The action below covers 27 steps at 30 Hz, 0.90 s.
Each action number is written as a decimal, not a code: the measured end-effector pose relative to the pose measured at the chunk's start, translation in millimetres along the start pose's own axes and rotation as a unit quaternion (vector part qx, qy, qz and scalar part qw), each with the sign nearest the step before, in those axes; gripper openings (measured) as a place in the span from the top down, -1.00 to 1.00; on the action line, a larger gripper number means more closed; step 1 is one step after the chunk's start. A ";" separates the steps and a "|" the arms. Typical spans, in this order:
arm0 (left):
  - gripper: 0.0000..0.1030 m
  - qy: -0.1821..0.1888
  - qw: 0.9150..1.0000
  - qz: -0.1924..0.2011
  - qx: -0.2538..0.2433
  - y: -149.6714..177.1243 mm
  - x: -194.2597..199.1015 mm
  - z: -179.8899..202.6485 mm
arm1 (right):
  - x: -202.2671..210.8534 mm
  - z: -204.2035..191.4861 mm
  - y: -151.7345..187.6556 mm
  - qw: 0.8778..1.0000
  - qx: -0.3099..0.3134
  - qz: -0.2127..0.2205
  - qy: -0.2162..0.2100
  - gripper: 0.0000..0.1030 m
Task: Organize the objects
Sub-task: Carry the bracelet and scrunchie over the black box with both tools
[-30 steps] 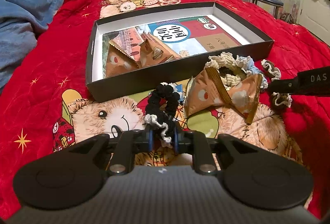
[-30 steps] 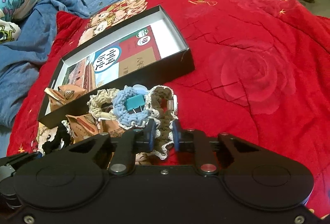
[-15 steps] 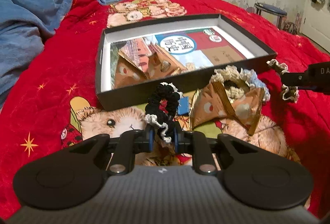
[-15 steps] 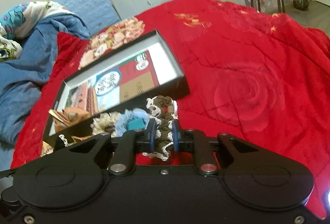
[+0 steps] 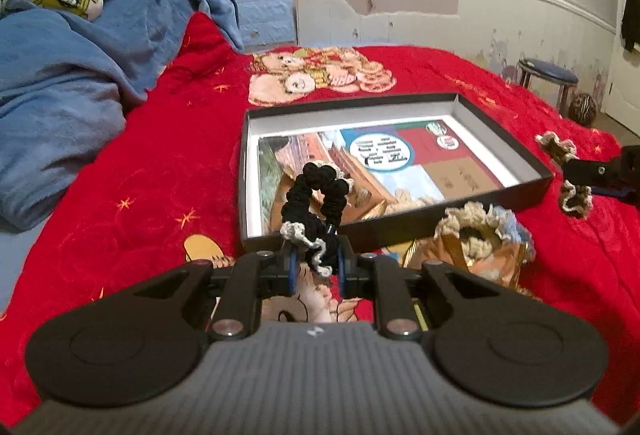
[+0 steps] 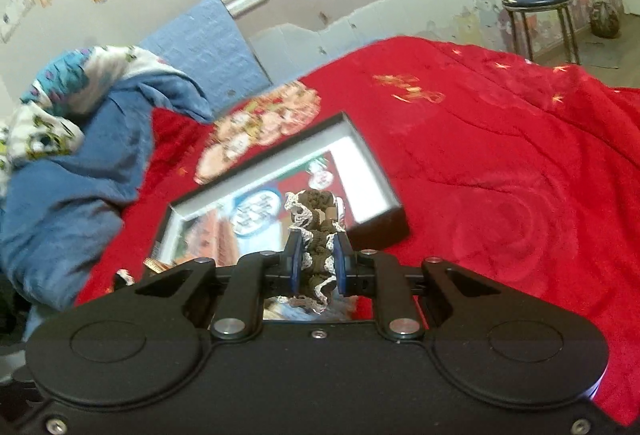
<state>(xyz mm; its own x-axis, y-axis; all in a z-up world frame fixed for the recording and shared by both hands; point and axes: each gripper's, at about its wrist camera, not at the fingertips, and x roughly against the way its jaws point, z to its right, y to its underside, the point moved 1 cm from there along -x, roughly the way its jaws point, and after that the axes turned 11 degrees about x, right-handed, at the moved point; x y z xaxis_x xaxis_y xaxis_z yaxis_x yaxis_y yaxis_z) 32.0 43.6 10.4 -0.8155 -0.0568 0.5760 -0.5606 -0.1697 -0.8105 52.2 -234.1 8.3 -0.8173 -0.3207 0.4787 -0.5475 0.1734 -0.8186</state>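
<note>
Left gripper (image 5: 315, 269): fingers pinching a black scrunchie (image 5: 316, 201), held up just in front of the box (image 5: 400, 223). Right gripper (image 6: 316, 267): fingers pinching a brown scrunchie (image 6: 318, 231), raised beside the box's right end. Beige and blue scrunchies (image 5: 486, 231) on snack packets against the box's near wall. Box on the red bed (image 5: 160, 175); blue blanket (image 5: 68, 83) left of the box; stool (image 5: 548, 79) beyond it.

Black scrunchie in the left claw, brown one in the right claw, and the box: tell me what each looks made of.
Black scrunchie: looks like crocheted yarn, matte, with knobbly stitches and pale lace edging. Brown scrunchie: apparently the same knit, bumpy brown loops with white trim. Box: probably cardboard, thin stiff walls, matte black outside, white inside.
</note>
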 end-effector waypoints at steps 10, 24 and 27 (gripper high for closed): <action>0.59 -0.008 0.998 0.065 0.024 -13.2 12.9 0.1 | 2.3 -13.8 -21.8 0.993 0.003 0.066 -0.103 0.68; 0.58 0.038 0.991 0.116 0.048 -57.9 39.1 13.3 | 6.6 -34.5 -65.5 0.987 0.029 0.092 -0.126 0.68; 0.58 0.042 0.990 0.124 0.053 -74.9 39.4 21.6 | 1.6 -40.3 -83.5 0.988 0.036 0.080 -0.130 0.68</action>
<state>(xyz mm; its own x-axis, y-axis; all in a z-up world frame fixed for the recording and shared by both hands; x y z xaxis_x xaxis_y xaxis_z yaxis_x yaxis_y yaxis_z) 45.0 32.8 96.1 -0.9382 -0.0277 0.3451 -0.3261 -0.2642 -0.9077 89.4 -211.6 90.3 -0.8141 -0.5236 0.2511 -0.3930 0.1785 -0.9021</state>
